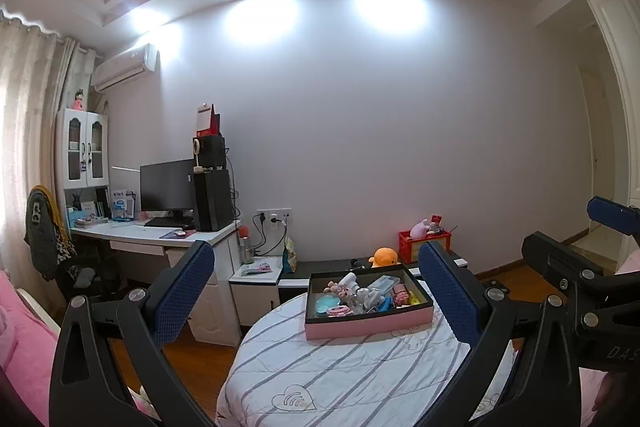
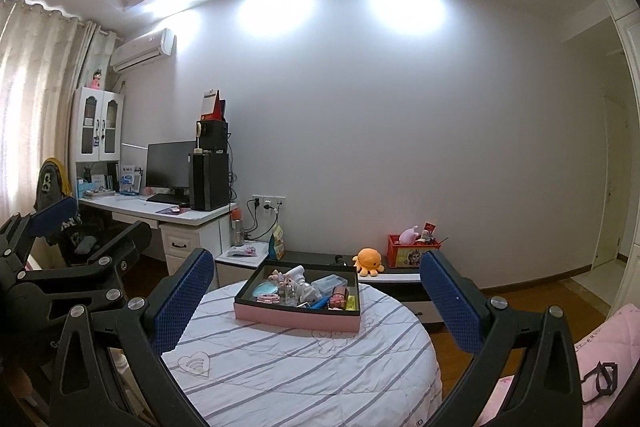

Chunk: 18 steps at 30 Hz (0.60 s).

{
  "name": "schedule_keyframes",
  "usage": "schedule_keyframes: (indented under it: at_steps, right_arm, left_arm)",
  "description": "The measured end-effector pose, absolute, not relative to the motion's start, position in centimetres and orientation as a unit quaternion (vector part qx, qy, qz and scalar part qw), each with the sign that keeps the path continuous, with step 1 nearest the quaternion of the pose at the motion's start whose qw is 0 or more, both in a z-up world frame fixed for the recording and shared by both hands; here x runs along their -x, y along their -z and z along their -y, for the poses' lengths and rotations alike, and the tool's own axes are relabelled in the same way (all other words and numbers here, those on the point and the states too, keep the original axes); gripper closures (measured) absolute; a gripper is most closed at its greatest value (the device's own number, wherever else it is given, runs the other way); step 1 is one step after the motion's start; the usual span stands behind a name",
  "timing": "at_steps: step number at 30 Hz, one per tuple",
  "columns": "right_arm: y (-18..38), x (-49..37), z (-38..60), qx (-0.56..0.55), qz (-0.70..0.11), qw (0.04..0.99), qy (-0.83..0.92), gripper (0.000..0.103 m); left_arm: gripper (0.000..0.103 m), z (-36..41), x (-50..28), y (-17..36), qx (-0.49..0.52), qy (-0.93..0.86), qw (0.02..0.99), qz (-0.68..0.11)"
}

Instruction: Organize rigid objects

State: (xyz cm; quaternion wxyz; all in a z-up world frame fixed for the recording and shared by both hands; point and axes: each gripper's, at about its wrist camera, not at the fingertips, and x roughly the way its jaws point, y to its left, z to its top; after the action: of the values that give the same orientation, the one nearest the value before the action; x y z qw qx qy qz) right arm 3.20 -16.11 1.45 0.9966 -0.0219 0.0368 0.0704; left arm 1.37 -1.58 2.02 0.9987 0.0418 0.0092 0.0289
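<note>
A pink box with a black rim (image 1: 368, 325) stands on the far part of a round table with a striped white cloth (image 1: 344, 379). It holds several small items: a white spray bottle (image 1: 349, 281), a clear blue case (image 1: 383, 283), a teal dish (image 1: 327, 303). The box also shows in the right wrist view (image 2: 296, 319). My left gripper (image 1: 316, 291) is open and empty, held above the near table. My right gripper (image 2: 316, 299) is open and empty, also short of the box. Each gripper shows at the edge of the other's view.
An orange plush octopus (image 2: 369, 259) and a red crate of toys (image 2: 412, 254) sit on a low cabinet behind the table. A white desk (image 1: 160, 233) with monitor and computer tower stands at the left. Pink bedding (image 2: 560, 367) lies at the right.
</note>
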Motion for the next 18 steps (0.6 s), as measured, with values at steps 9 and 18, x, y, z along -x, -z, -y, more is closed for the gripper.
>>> schedule_keyframes:
  at_steps: [9,18]
  right_arm:
    - [-1.27,-3.16,16.14,0.023,-0.042,0.997,-0.067,0.000]
    - [-1.35,-3.12,16.03,0.021,-0.046,0.996,-0.067,0.000]
  left_arm:
    - [0.000,1.69,-1.66,-1.89,-0.044,-0.026,0.999,-0.015]
    - [0.000,1.68,-1.74,-1.80,-0.045,-0.027,0.999,-0.014]
